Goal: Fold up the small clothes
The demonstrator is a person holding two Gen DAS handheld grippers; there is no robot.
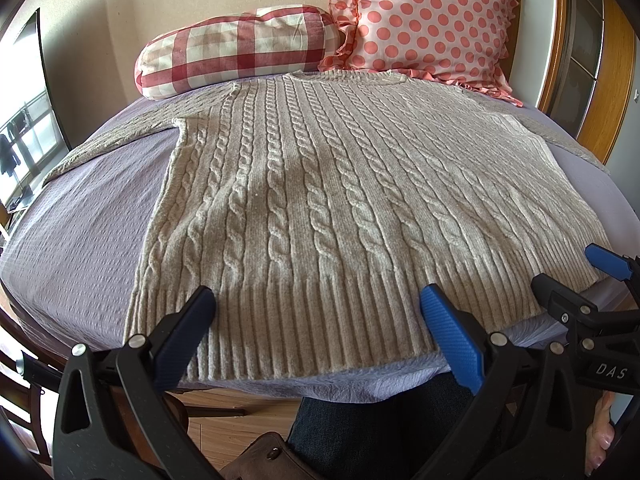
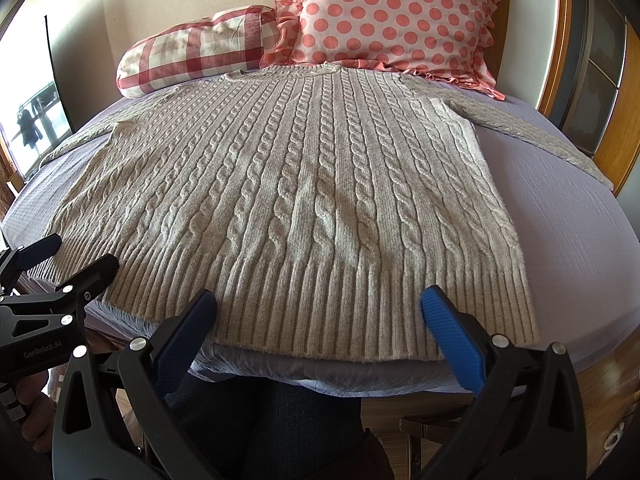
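Am holding left gripper and right gripper, both wide open, near sweater hem. Should be grabbing both corners evenly.

Sweater flat on the bed, hem nearest; two pillows behind its neckline, side by side; sleeves spread outward

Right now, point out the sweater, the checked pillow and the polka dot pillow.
sweater [image 1: 320, 184], left wrist view, middle of the cable-knit front.
checked pillow [image 1: 236, 52], left wrist view, centre of its side.
polka dot pillow [image 2: 392, 16], right wrist view, middle of its dotted face.
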